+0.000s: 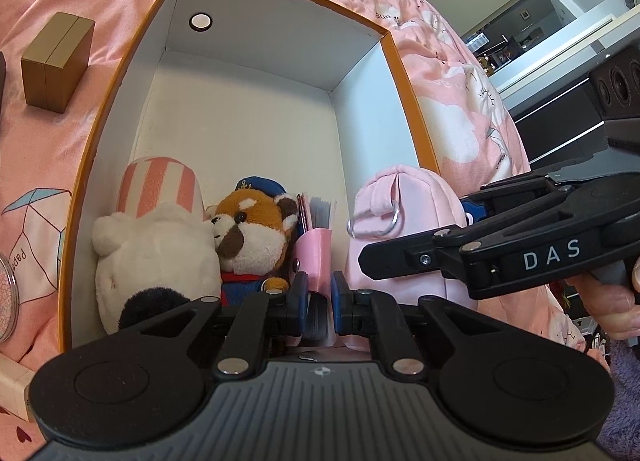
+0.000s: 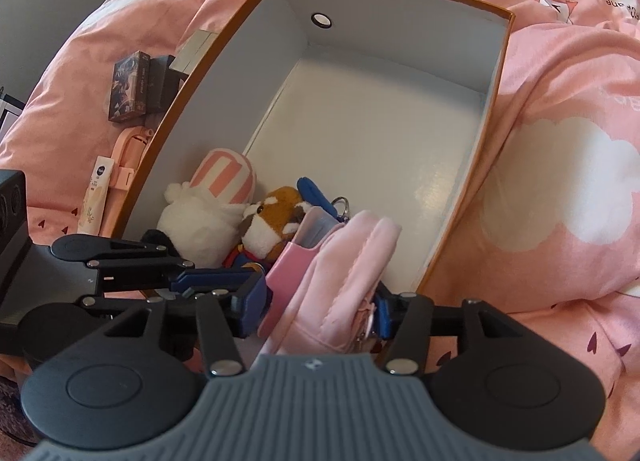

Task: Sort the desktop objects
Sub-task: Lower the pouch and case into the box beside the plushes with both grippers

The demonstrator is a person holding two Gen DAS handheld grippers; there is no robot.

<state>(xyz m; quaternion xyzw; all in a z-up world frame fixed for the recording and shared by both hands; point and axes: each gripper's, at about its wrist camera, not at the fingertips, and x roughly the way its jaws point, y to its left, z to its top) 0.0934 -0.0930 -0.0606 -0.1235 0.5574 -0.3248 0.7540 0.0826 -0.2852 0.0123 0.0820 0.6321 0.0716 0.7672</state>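
Pink pouch point(image 2: 340, 281) sits at the near end of the orange-rimmed box point(image 1: 132, 73), white inside, leaning on the near-right wall; metal ring clip point(image 1: 370, 223) on its side. Right gripper point(image 2: 320, 307) straddles the pouch, jaws spread wide, blue pads either side; can't tell if they touch the fabric. Left gripper point(image 1: 320, 297) jaws pressed close, pinching the pink holder point(image 1: 316, 257) with cards sticking out its top, just left of the pouch. Left of that, a red panda plush point(image 1: 248, 237) in a blue cap, then a white plush point(image 1: 156, 261) with a pink-striped hat in the near-left corner. Far half of the box is bare floor. Box rests on a pink printed bedsheet point(image 2: 560, 181). Outside its left wall: gold box point(image 1: 56, 61), dark card boxes point(image 2: 132, 87), cream tube point(image 2: 94, 197).
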